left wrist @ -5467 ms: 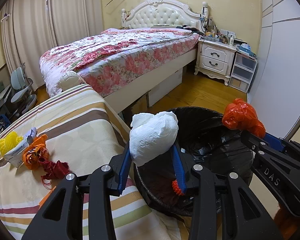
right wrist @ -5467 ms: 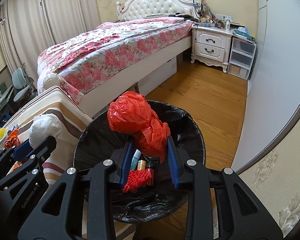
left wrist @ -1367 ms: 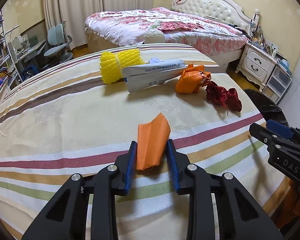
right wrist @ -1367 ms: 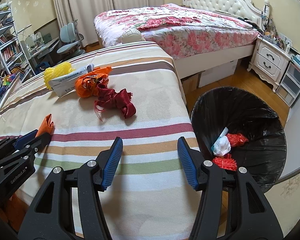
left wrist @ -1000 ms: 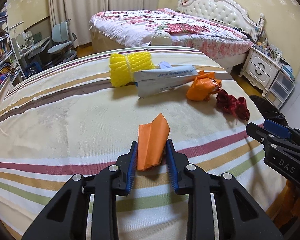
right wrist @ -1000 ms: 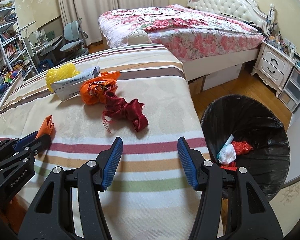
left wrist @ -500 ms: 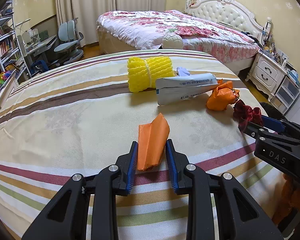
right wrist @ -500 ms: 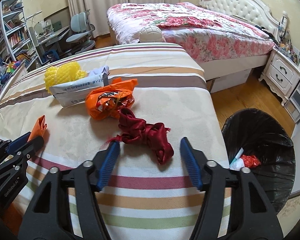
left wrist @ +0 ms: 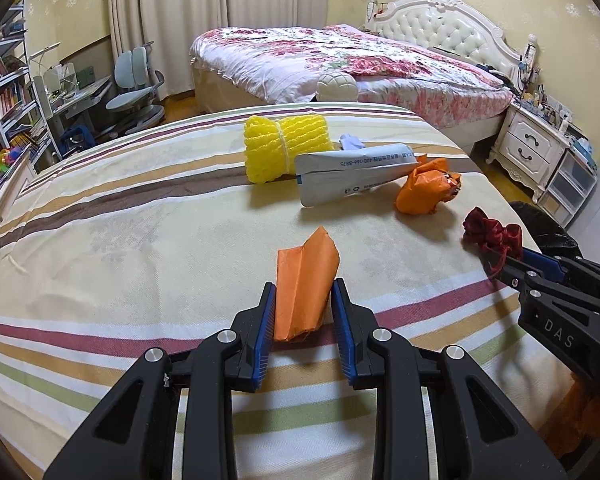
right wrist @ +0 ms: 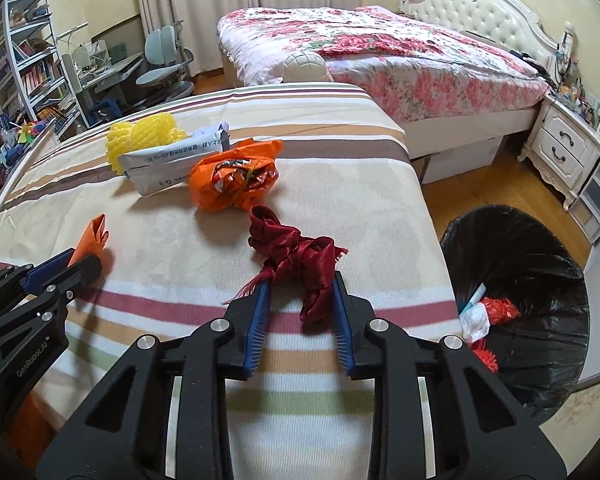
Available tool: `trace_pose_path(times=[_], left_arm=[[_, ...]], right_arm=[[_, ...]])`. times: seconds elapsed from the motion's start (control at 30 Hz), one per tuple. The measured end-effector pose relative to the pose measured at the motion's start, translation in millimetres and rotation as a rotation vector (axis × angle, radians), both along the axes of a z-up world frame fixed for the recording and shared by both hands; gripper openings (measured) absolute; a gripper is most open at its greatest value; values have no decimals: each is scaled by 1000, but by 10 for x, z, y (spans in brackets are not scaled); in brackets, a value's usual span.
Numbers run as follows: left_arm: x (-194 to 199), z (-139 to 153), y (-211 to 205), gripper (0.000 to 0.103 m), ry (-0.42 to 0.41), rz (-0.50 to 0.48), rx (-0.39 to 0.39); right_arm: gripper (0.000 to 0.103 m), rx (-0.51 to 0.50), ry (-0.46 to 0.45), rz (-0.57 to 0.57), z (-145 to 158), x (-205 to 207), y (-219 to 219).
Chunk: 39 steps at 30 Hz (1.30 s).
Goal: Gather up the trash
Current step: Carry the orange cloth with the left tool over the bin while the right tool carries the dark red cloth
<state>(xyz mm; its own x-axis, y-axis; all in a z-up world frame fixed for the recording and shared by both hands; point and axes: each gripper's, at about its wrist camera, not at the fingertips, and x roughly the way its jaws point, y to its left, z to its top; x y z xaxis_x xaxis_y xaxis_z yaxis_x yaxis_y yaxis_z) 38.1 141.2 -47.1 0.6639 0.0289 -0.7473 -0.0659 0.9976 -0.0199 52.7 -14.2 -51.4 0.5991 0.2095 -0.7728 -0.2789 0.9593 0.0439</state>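
On the striped bedspread (left wrist: 140,240) my left gripper (left wrist: 303,292) is shut on a folded orange paper (left wrist: 306,276), its near end between the blue pads. My right gripper (right wrist: 300,283) is closing its jaws on a crumpled dark red ribbon (right wrist: 296,248); both pads touch it. Each gripper also shows in the other's view: the right gripper (left wrist: 512,264) at the ribbon (left wrist: 492,234), the left gripper (right wrist: 80,260) at the orange paper (right wrist: 94,234). A black-lined bin (right wrist: 540,240) stands on the floor to the right of the bed, with white and red trash inside.
Farther back on the bedspread lie a yellow foam net (left wrist: 284,148), a grey-white mailer bag (left wrist: 348,176) and a crumpled orange plastic bag (left wrist: 424,188). Behind stand a floral bed (left wrist: 340,56), a white nightstand (left wrist: 532,144), and a desk with chairs (left wrist: 136,80) at the left.
My right gripper has come forward over the bedspread to the dark red ribbon and its jaws have narrowed onto it. The left gripper keeps its hold on the orange paper.
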Motion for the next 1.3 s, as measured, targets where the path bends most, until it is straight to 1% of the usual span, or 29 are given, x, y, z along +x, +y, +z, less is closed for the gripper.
trace_pose_path(times=[0.3, 0.57, 0.9, 1.3], left_arm=[[-75, 69, -278, 29, -24, -48, -7], [-98, 192, -680, 29, -72, -107, -11], [-64, 226, -1234, 29, -92, -195, -6], [87, 251, -1777, 29, -108, -279, -6]], right_arm=[[29, 30, -25, -52, 110, -182, -309], [29, 51, -49, -137, 164, -284, -725], [29, 67, -72, -251, 197, -316, -1295], [29, 67, -97, -361, 207, -300, -1800]])
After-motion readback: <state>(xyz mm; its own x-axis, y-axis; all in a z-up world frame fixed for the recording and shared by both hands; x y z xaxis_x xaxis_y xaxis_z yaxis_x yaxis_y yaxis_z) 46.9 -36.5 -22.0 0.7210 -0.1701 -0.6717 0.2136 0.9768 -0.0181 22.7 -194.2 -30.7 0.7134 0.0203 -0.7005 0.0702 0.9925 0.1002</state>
